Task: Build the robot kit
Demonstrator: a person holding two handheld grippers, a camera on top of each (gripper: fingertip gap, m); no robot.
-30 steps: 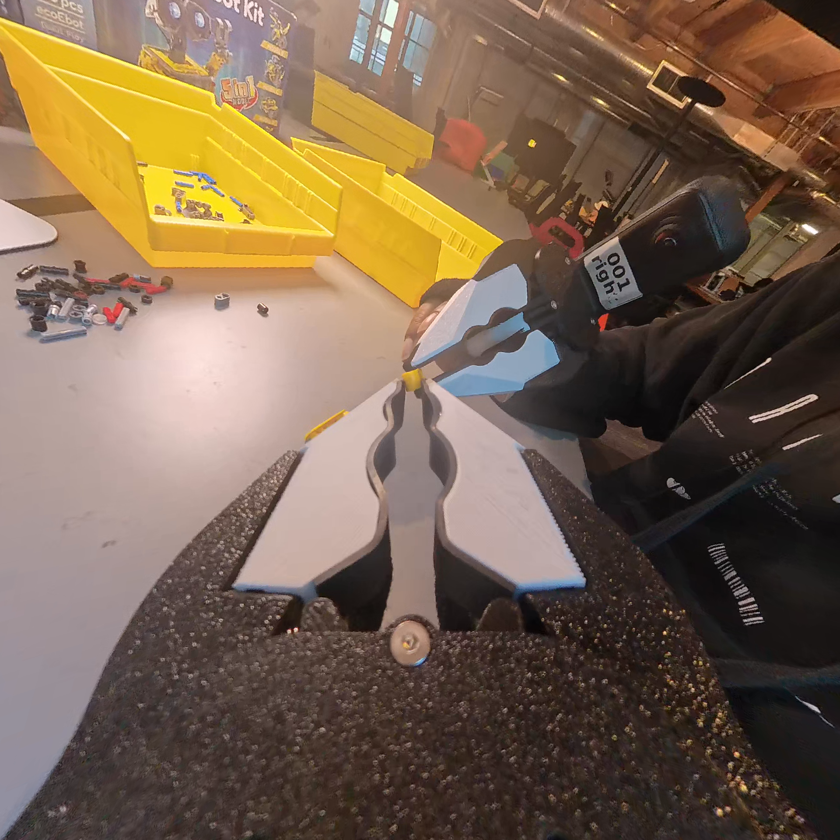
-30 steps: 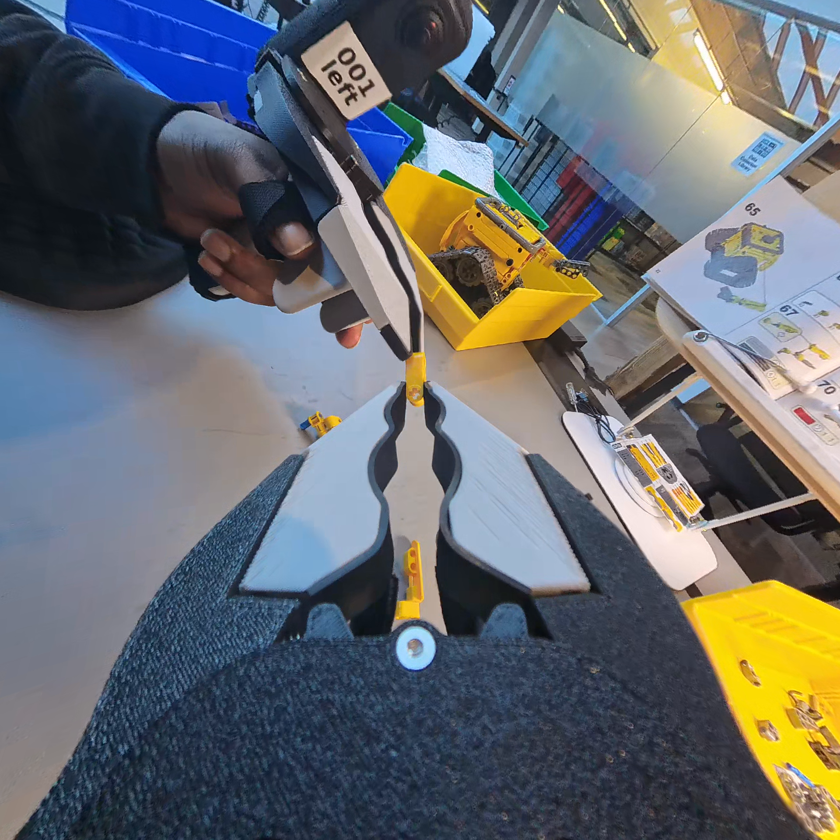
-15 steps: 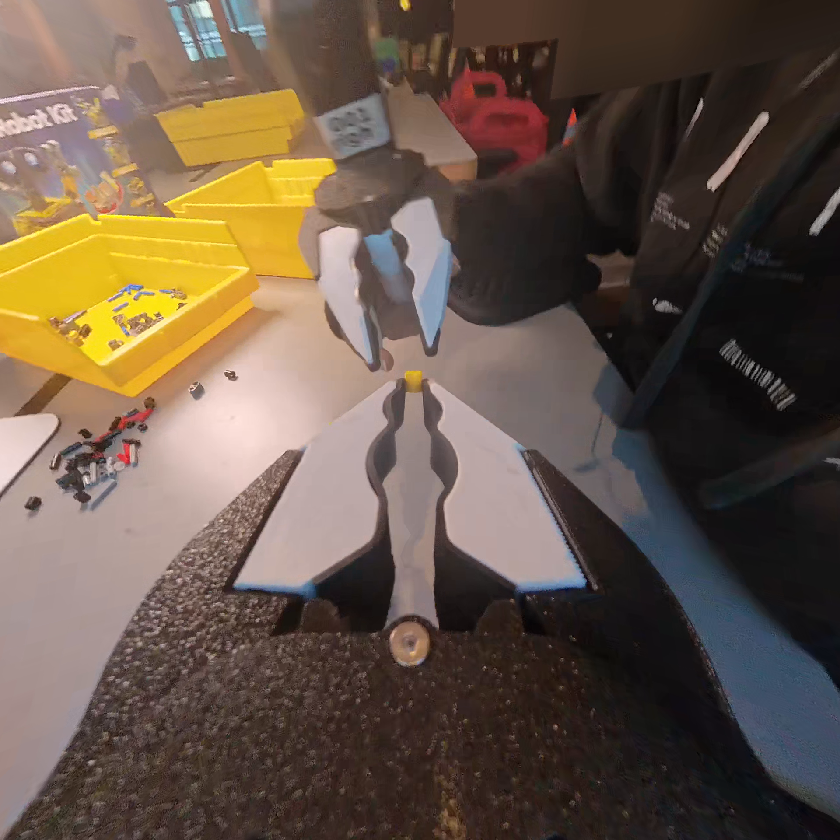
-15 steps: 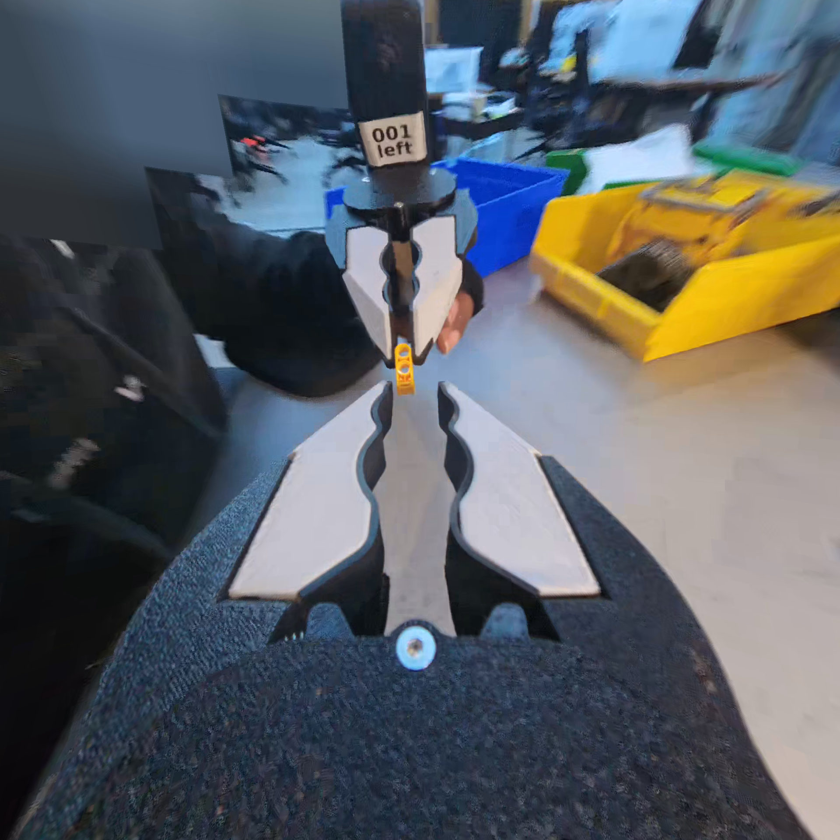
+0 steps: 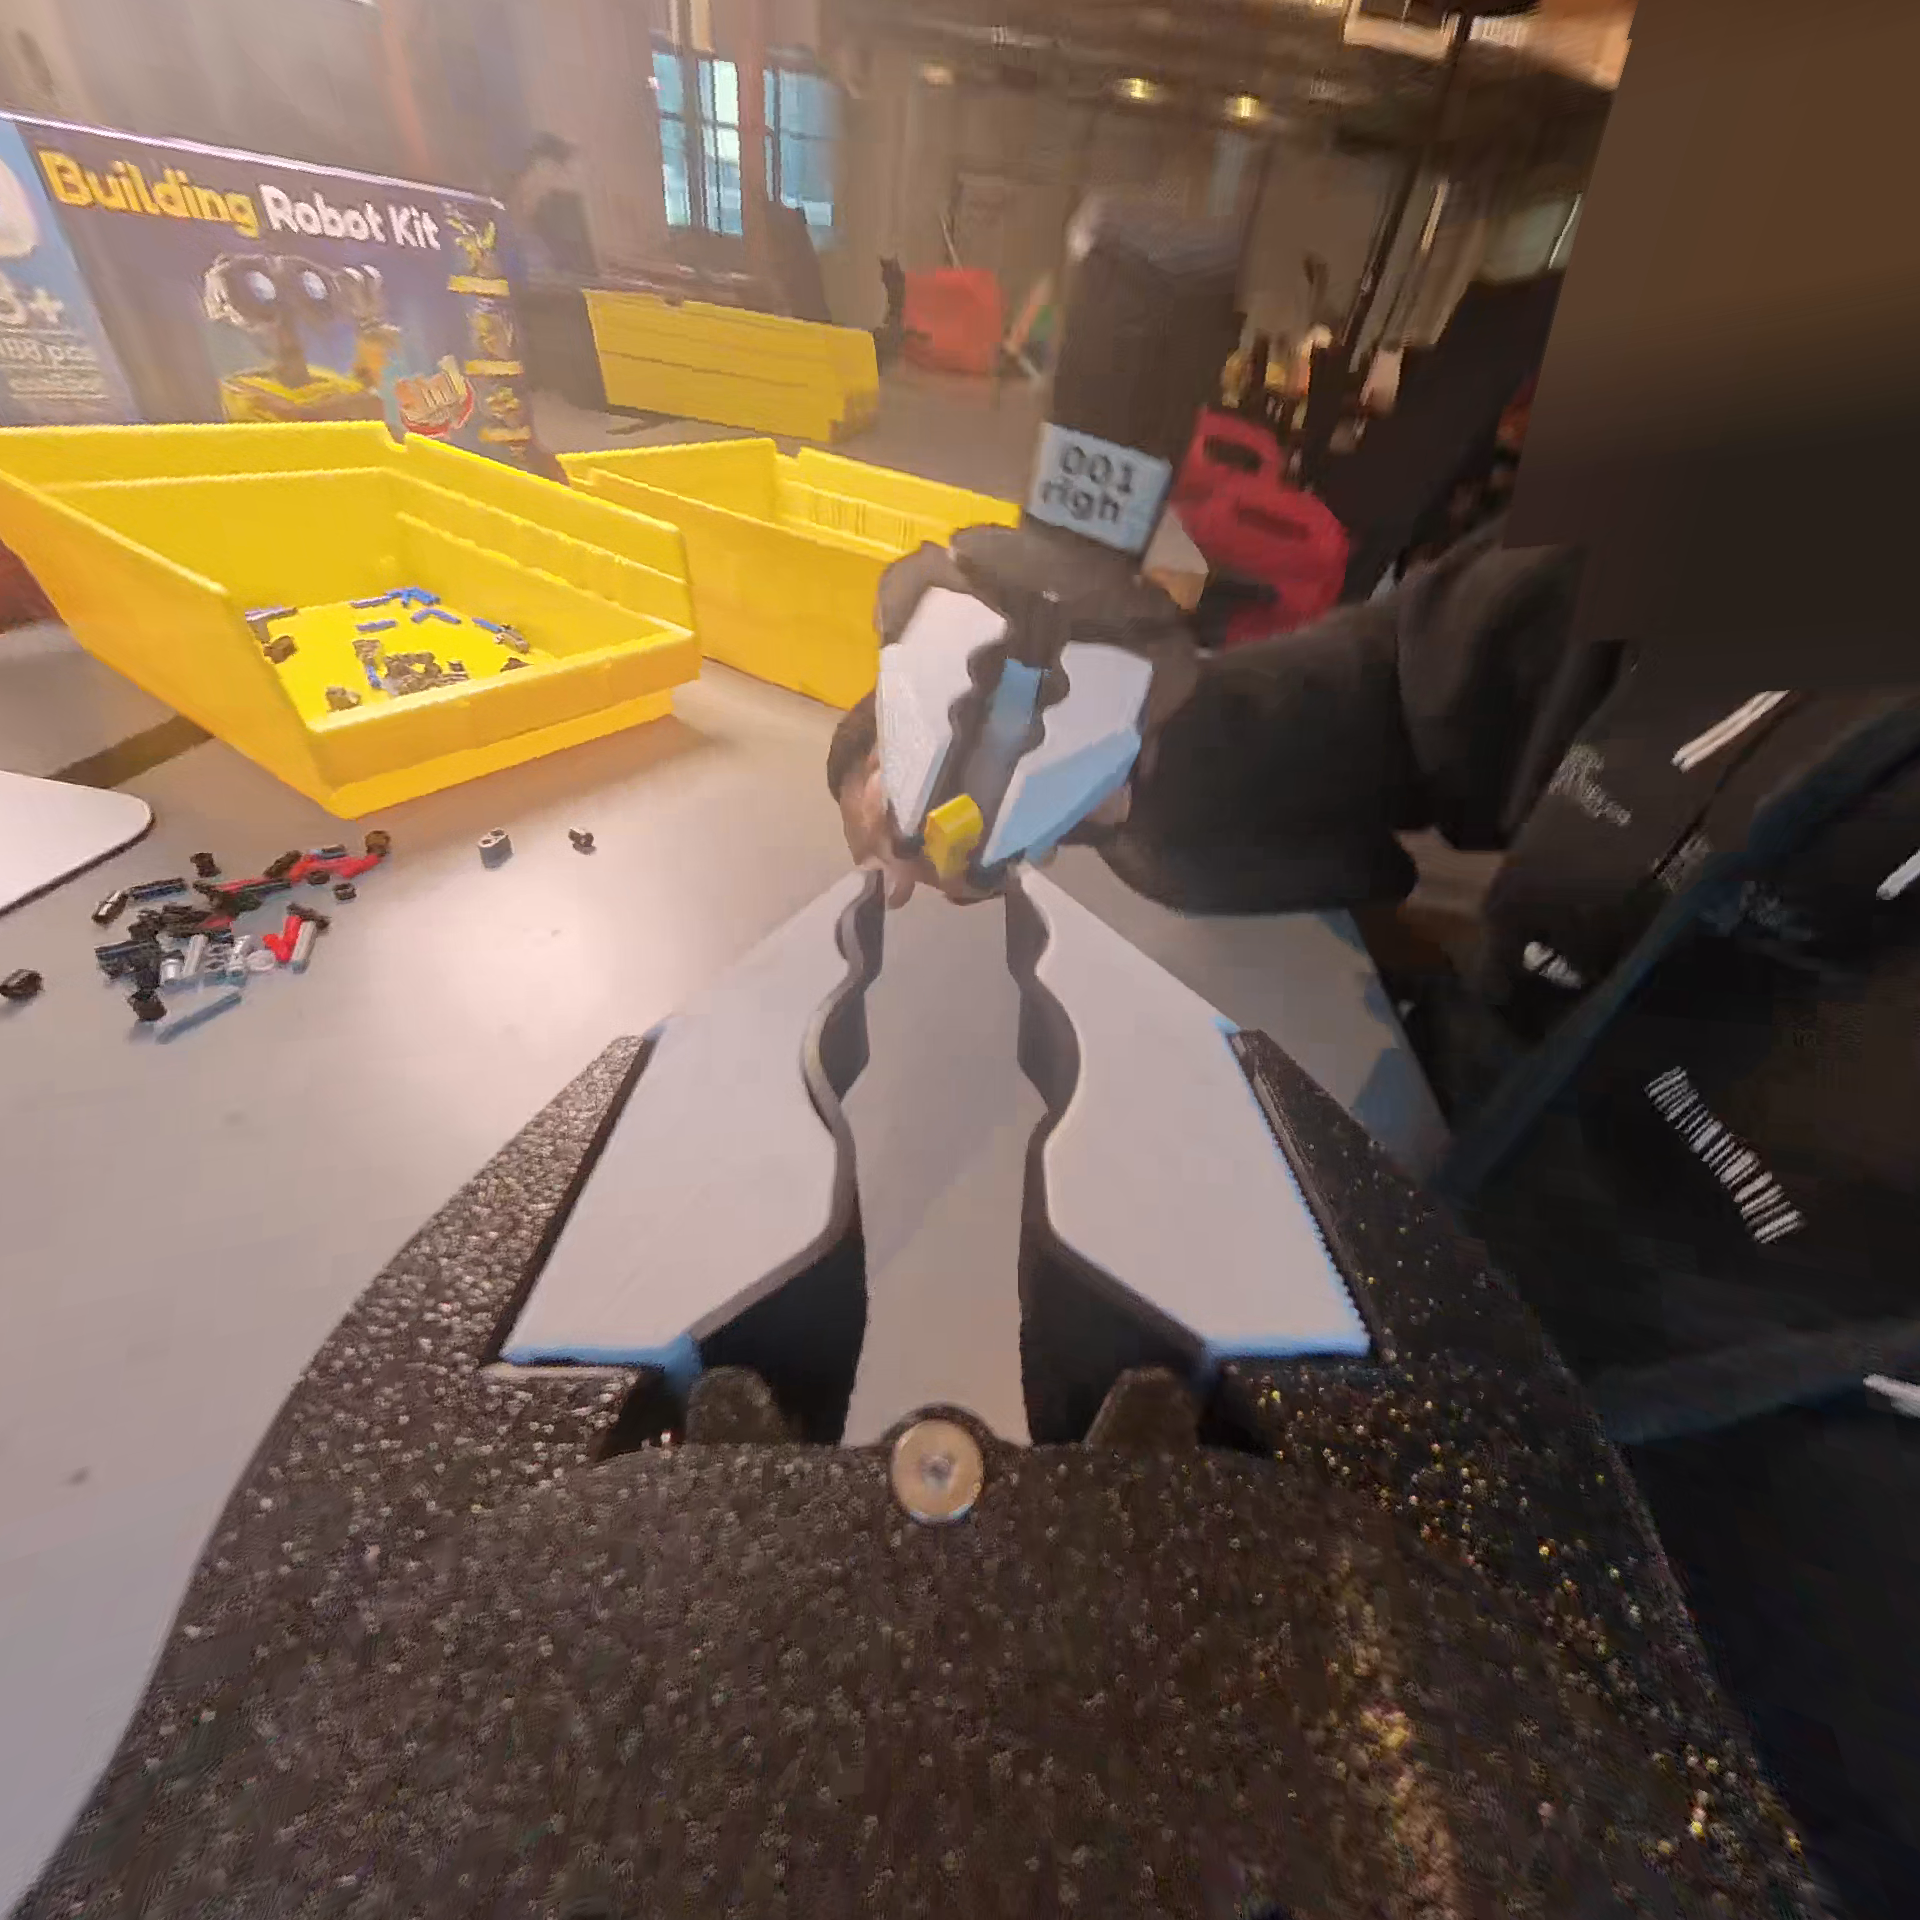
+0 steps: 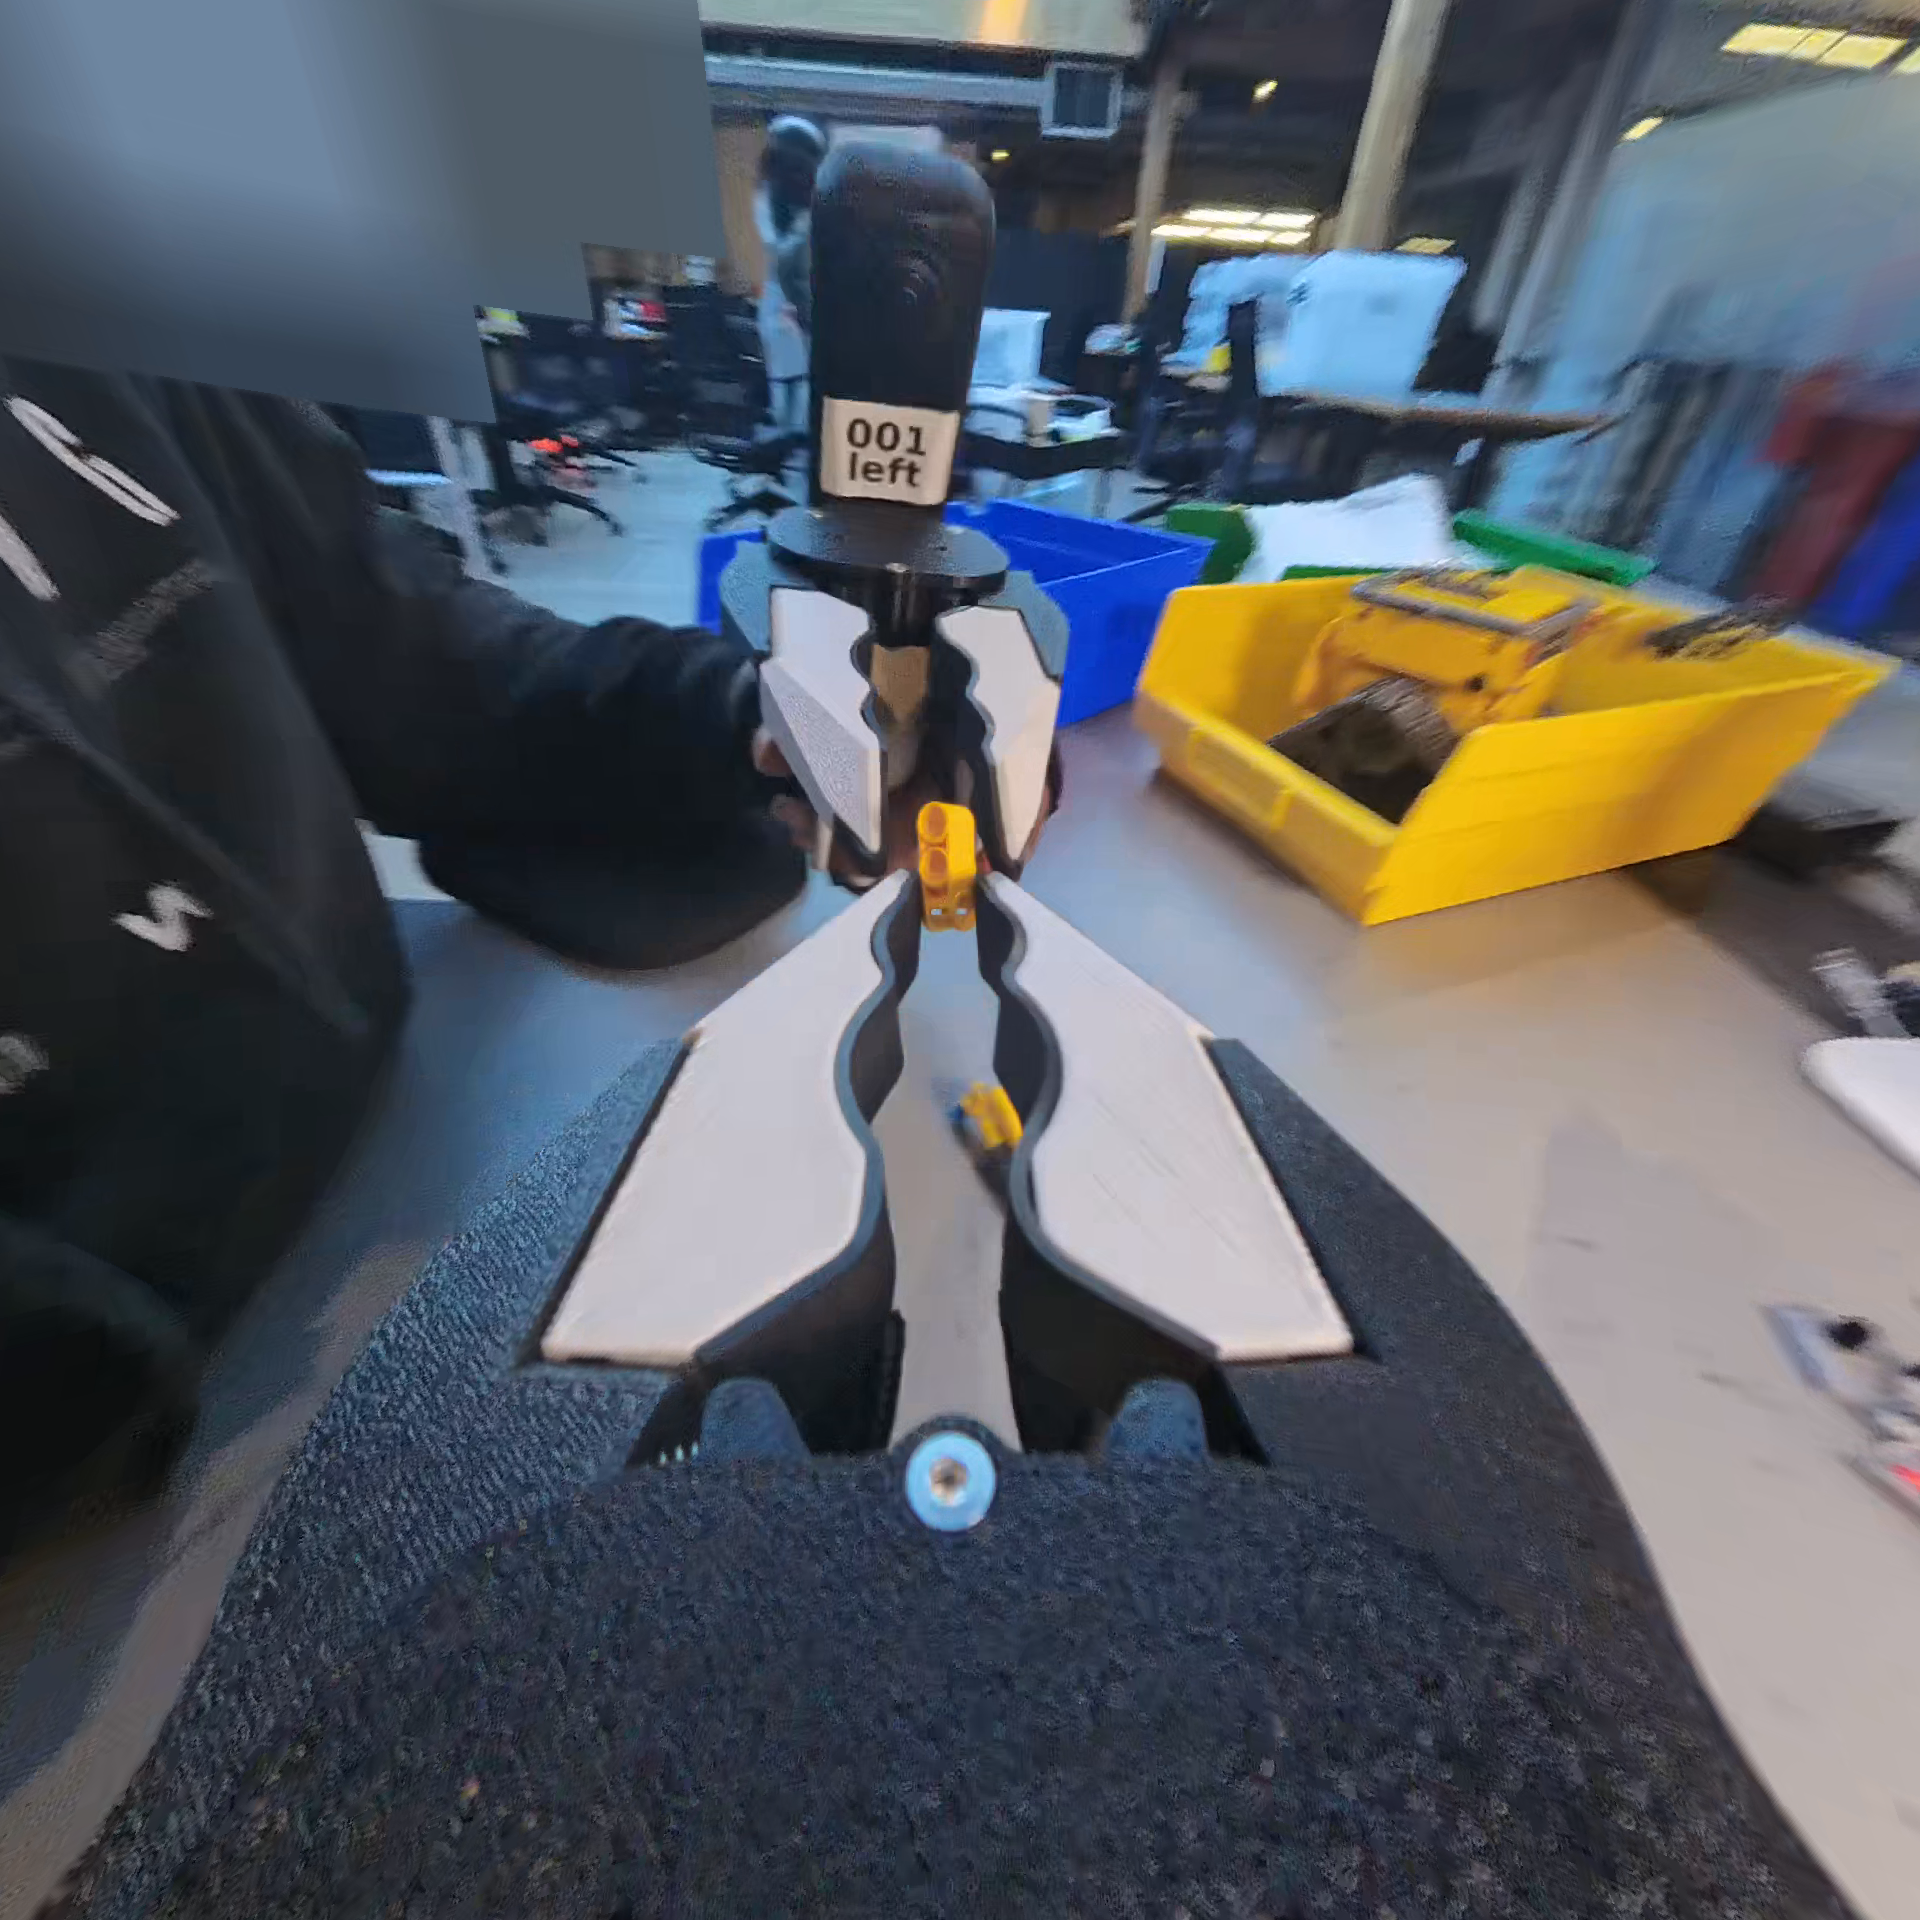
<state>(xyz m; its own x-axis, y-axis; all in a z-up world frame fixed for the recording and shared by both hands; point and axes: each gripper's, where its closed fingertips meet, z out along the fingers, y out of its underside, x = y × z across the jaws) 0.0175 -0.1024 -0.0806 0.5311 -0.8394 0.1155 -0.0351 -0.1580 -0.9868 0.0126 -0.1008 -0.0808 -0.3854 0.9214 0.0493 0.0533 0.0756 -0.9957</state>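
Note:
My right gripper (image 6: 945, 883) is shut on a small yellow beam with holes (image 6: 945, 862), with both fingertips pressed on its lower end. The same beam shows in the left wrist view (image 5: 951, 831), pinched between the right gripper's (image 5: 951, 862) tips. My left gripper (image 5: 945, 883) is open and empty, its fingers standing apart right in front of the right gripper's tips. In the right wrist view the left gripper (image 6: 935, 847) faces me, with its tips on either side of the beam's far end and not touching it. Both grippers are held above the grey table (image 5: 364, 1091).
A yellow bin with small parts (image 5: 343, 623) and another yellow bin (image 5: 790, 551) stand at the far left, with a kit box (image 5: 270, 291) behind. Loose small parts (image 5: 208, 925) lie on the table. A yellow bin with a yellow model vehicle (image 6: 1455, 717), a blue bin (image 6: 1091, 592) and a small yellow part (image 6: 987, 1117) show in the right wrist view. Both grippers' tips are close together, under 4 cm apart.
The yellow beam passed from my left gripper to my right. The right gripper opened, then closed on the beam; the left gripper then opened and let go. Both grippers swung to face each other.

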